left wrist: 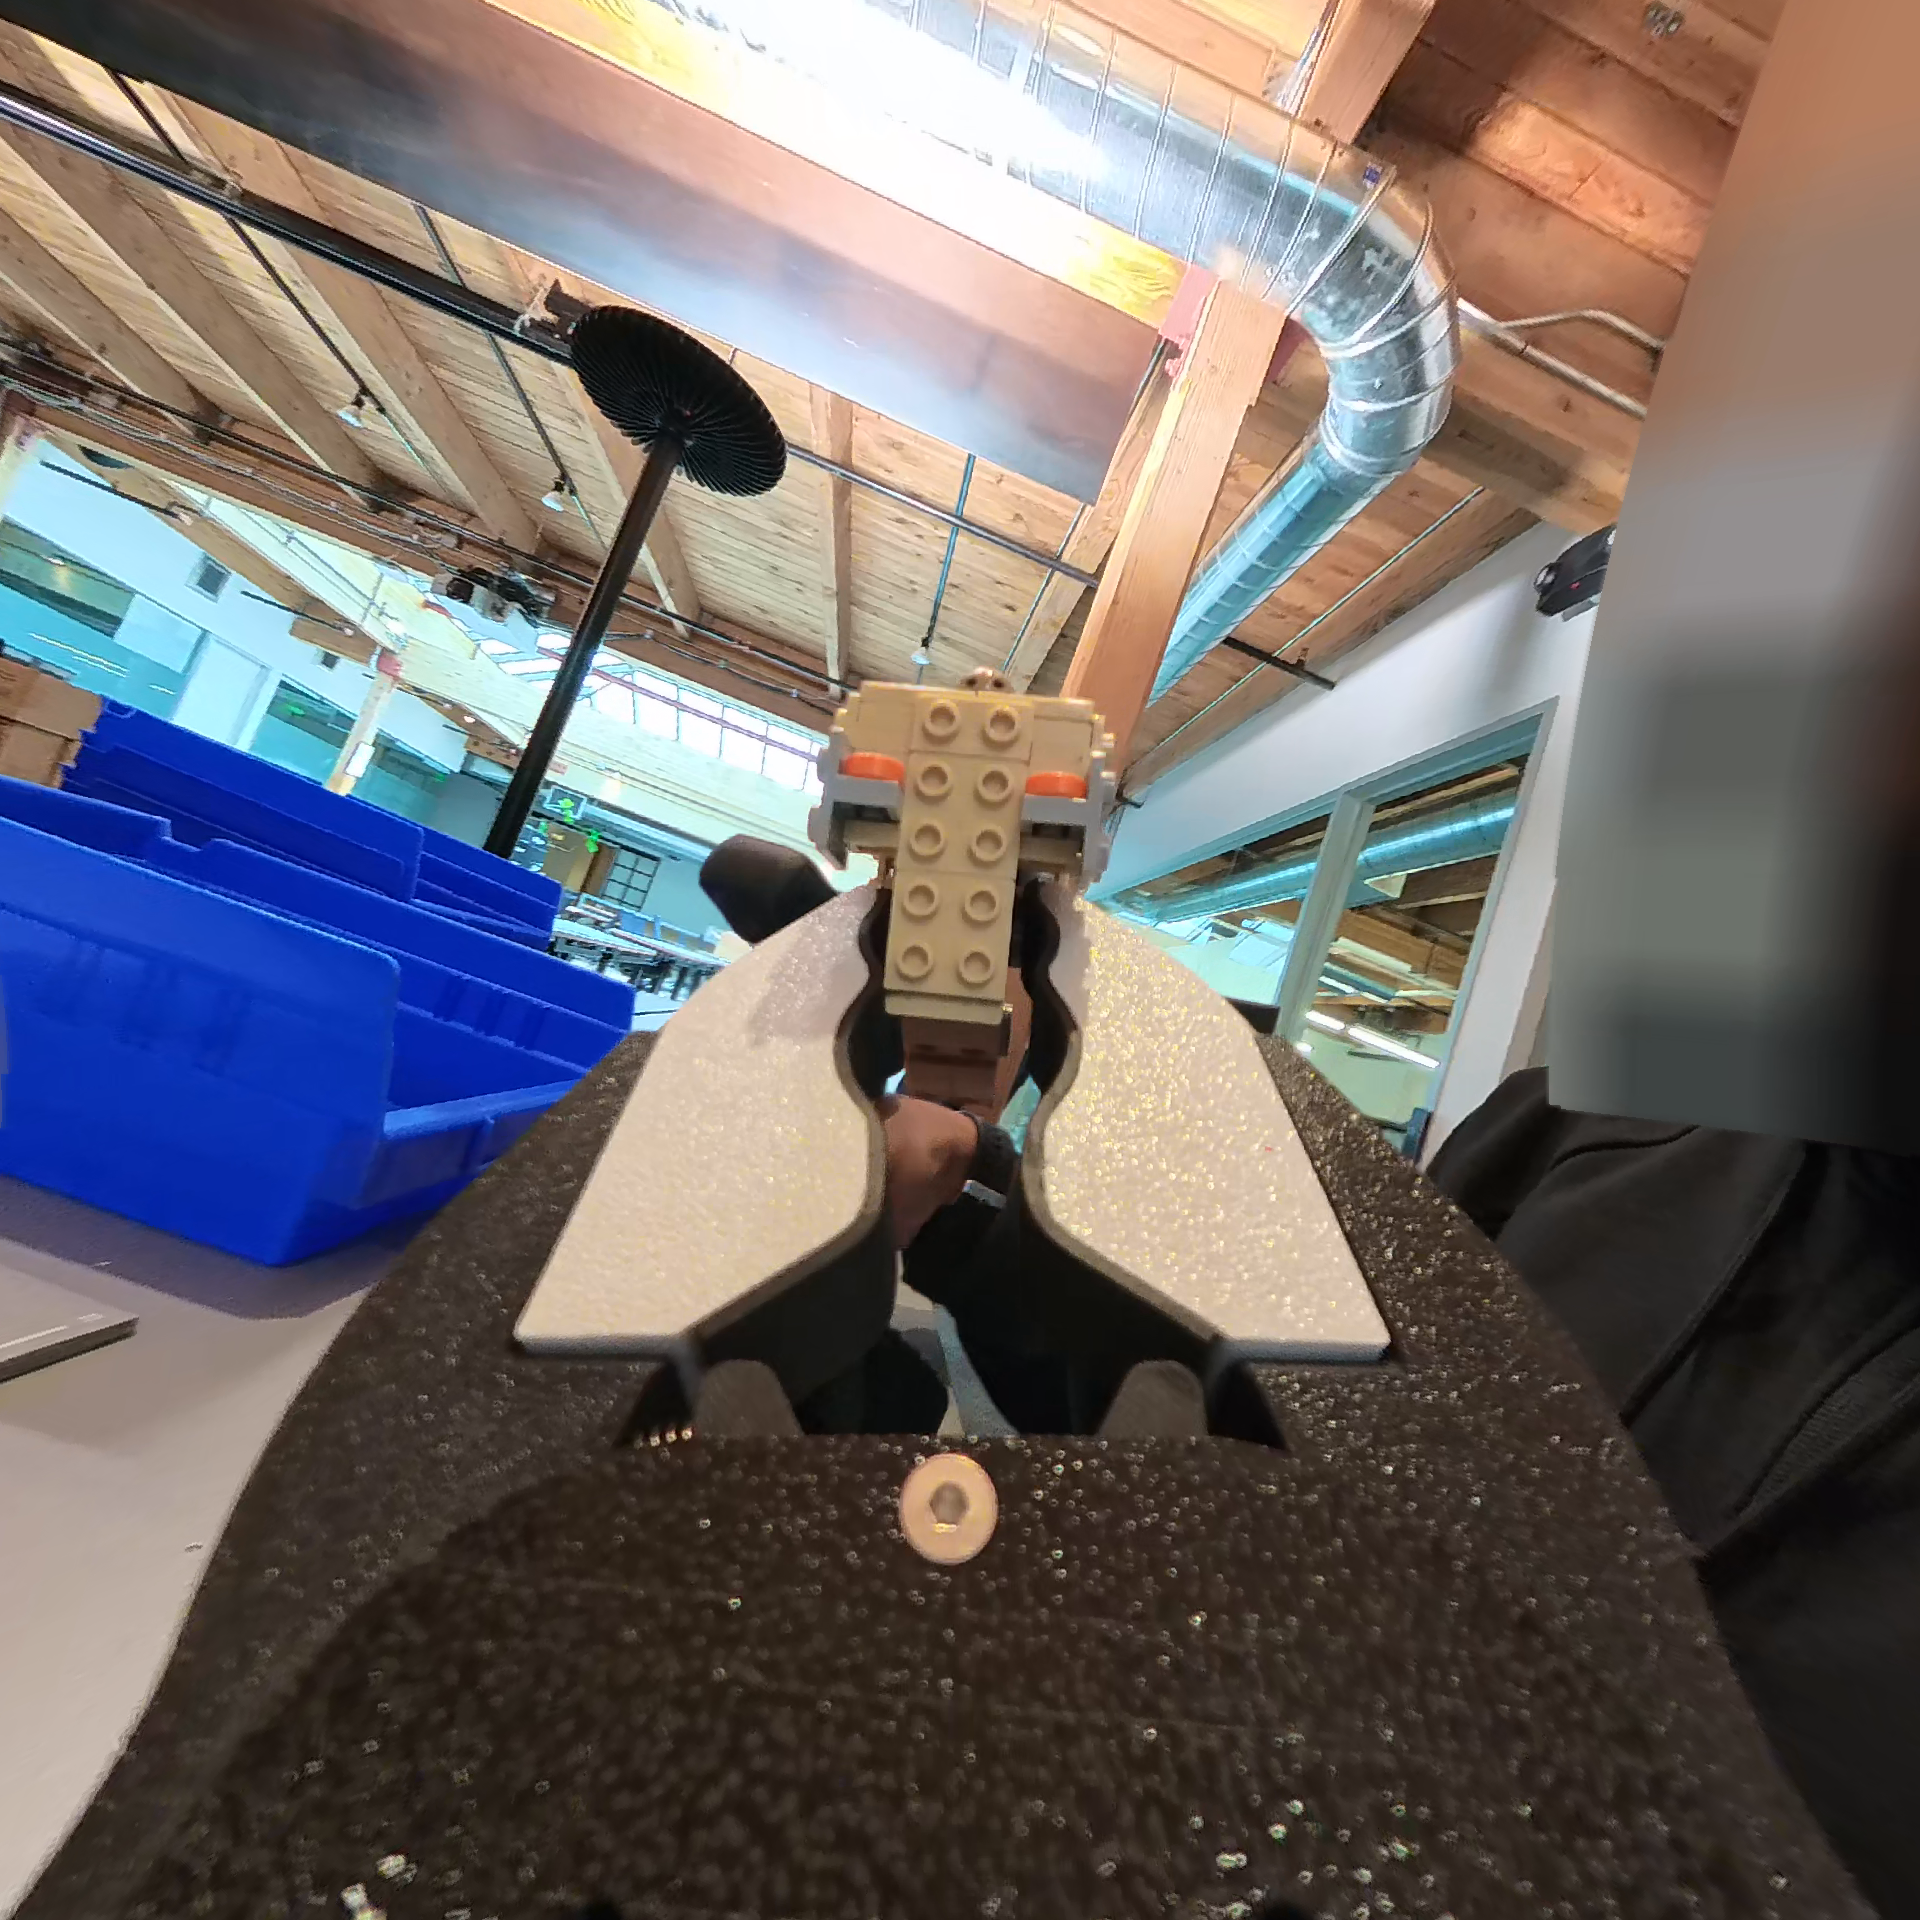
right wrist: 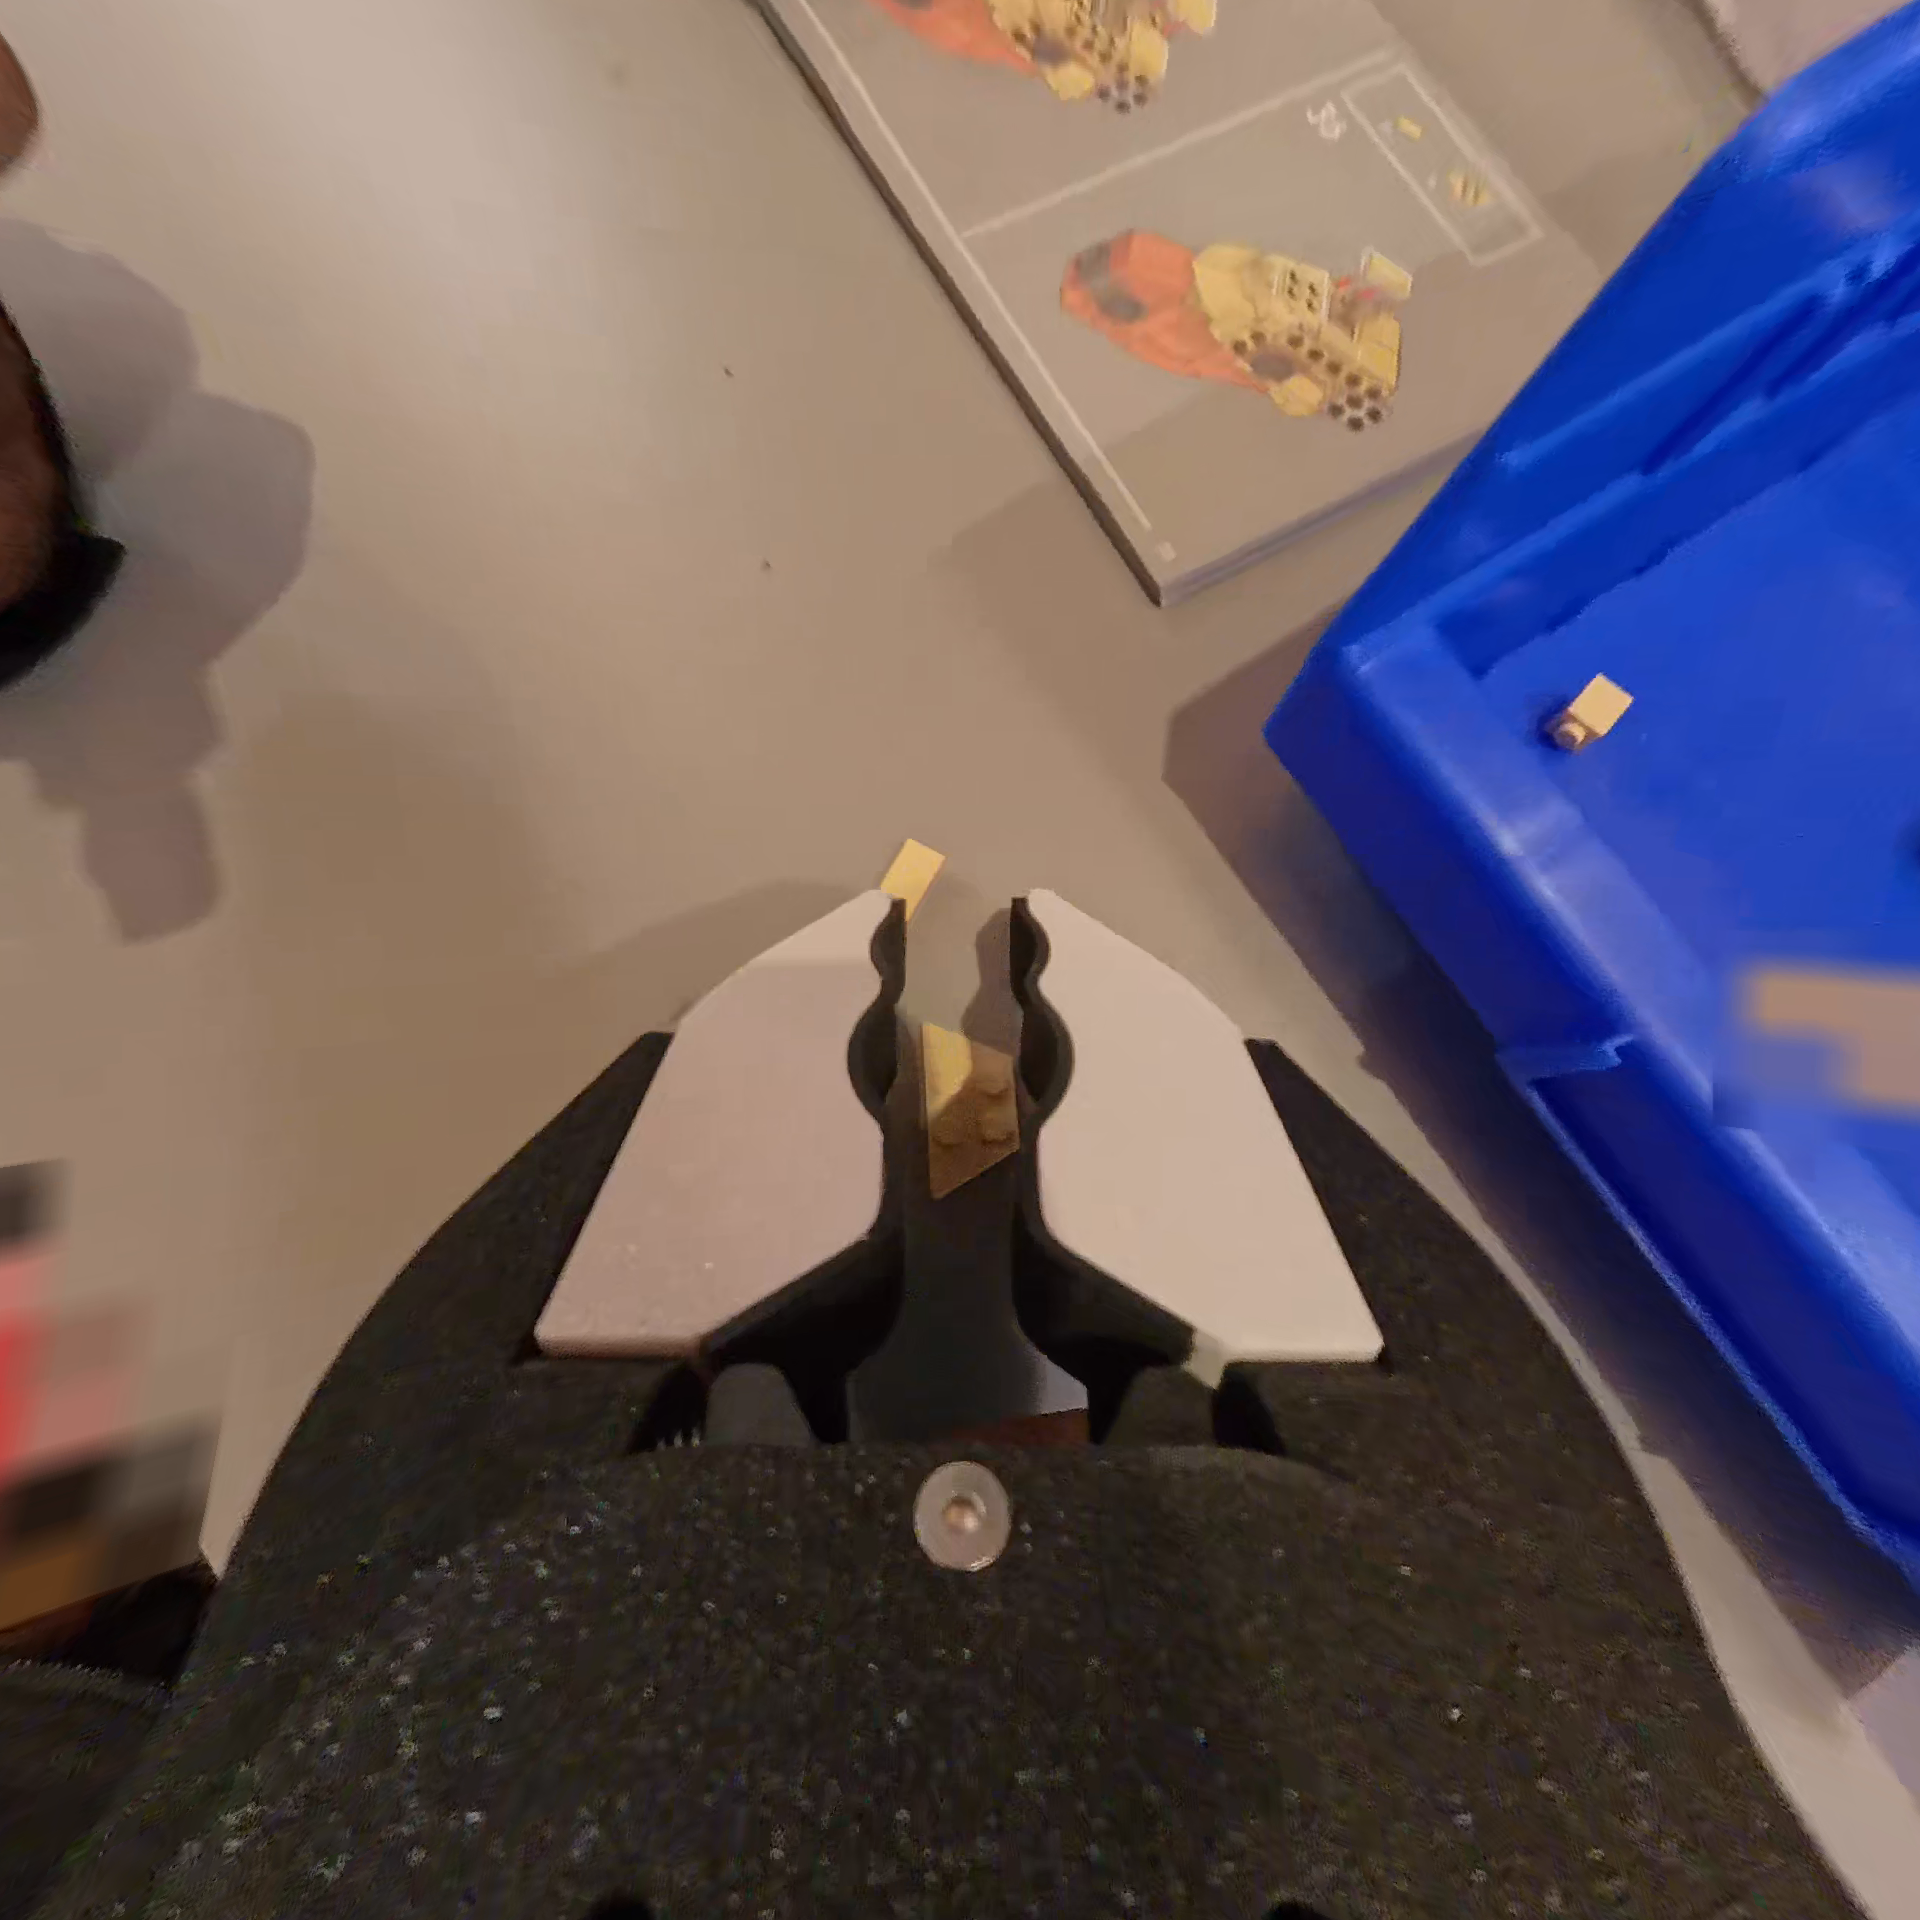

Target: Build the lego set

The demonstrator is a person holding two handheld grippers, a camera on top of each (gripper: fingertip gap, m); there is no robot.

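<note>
- Your left gripper [left wrist: 954, 904] pinches the partly built lego model [left wrist: 961, 821] by its long tan studded plate and holds it up in the air, studs toward the camera, with two orange round pieces at its sides.
- Your right gripper [right wrist: 956, 914] points down at the grey table [right wrist: 520, 520]; its jaws stand a little apart at the tips, and a tan wedge piece [right wrist: 971, 1112] sits deeper between the fingers. I judge it is held there, but the contact is hard to see.
- Risk: the wedge sits far back from the fingertips, so it may be hard to press onto the model and could twist or drop when you tilt the gripper.
- Risk: the left grip takes only the narrow end of the plate; pressing a piece on hard could lever the model out or pop a joint apart.
- Risk: the small tan tile [right wrist: 912, 868] on the table touches or lies just beside your right fingertip, so a sweep could flick it away.
- Count: one model, one wedge, one loose tile on the table, one small tan brick [right wrist: 1590, 712] in the blue bin [right wrist: 1455, 831], one instruction booklet [right wrist: 1039, 312].
- The left wrist view shows several blue bins [left wrist: 260, 1039] stacked close; I cannot count them surely.
</note>
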